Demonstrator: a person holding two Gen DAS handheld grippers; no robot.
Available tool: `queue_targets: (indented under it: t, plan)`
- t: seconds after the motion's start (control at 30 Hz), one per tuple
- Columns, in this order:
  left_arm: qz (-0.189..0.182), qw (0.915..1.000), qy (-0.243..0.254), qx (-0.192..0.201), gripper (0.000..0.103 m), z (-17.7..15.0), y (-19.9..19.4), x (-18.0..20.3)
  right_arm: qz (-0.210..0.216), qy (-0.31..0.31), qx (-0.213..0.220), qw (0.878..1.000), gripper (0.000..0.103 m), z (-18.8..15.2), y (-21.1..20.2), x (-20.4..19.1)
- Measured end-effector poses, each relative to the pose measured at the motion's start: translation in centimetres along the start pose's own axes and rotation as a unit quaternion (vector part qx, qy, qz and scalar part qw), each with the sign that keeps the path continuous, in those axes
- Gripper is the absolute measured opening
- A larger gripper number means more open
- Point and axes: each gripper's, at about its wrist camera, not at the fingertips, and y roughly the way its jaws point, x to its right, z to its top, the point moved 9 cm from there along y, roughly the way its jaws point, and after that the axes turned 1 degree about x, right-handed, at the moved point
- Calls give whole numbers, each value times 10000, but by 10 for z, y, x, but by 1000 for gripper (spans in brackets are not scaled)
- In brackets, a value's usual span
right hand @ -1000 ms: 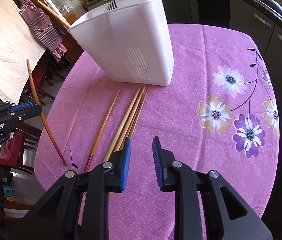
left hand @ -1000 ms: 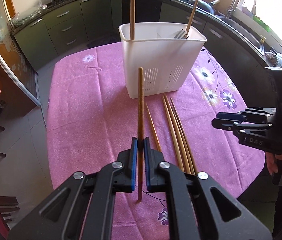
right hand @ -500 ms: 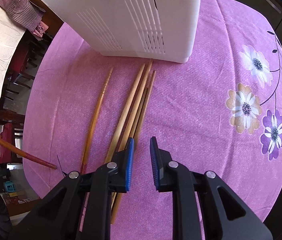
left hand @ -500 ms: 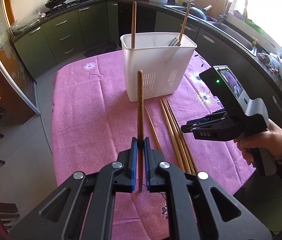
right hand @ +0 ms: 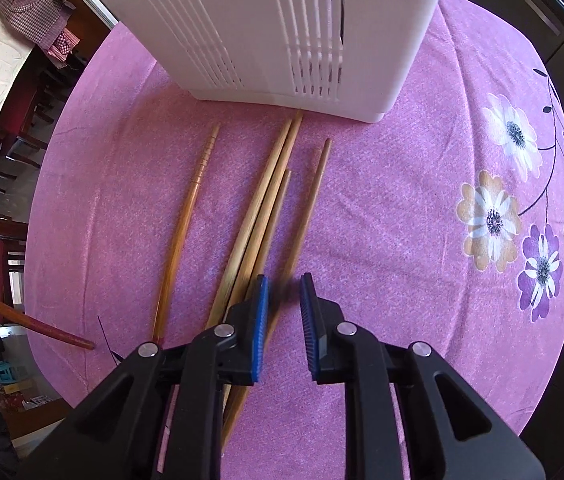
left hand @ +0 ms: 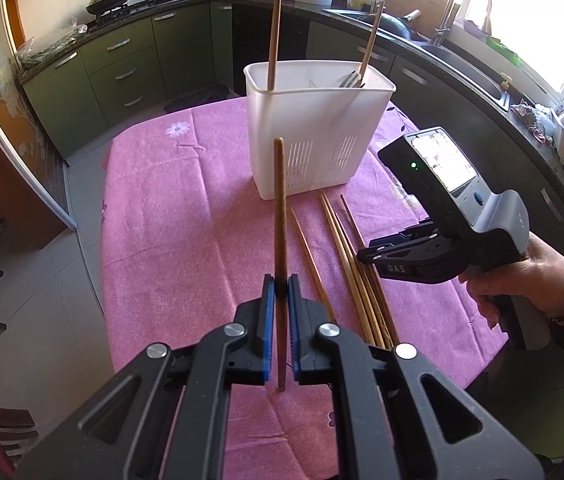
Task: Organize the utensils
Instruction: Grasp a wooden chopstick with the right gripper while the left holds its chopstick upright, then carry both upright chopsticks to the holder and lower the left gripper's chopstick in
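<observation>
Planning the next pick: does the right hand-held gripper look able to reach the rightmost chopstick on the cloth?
Probably yes. The right hand-held gripper is open just above the rightmost chopstick, which lies slightly apart from the bundle, nothing covering it.

Five chopsticks (right hand: 270, 196) lay loose on the pink floral tablecloth (right hand: 402, 220): one darker one apart at the left, four bunched together. A sixth chopstick (left hand: 280, 240) stood upright in the left gripper (left hand: 278, 292). One white utensil holder (left hand: 314, 136) held two more wooden sticks (left hand: 273, 40) and at least one fork (left hand: 349, 80). Two grippers were in view
</observation>
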Motion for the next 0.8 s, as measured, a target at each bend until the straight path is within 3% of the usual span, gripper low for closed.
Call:
queue_targets:
  t: [0.1, 0.33, 0.43, 0.63, 0.8]
  plan:
    - [-5, 10000, 11, 3, 7, -1, 0, 0, -187, -106, 58, 9998, 11, 1, 3, -4]
    - [-38, 10000, 16, 14, 7, -2, -1, 0, 152, -63, 306, 9994, 7, -4, -8, -3]
    - [-53, 10000, 23, 21, 7, -3, -3, 1, 25, -267, 793, 9965, 7, -4, -35, 0]
    - [-107, 9999, 55, 111, 7, -5, -11, 3, 251, -500, 1868, 9808, 7, -22, -106, -1]
    - [-102, 9997, 94, 223, 7, -8, -20, 4, 400, -533, 2421, 9679, 7, -44, -147, 2]
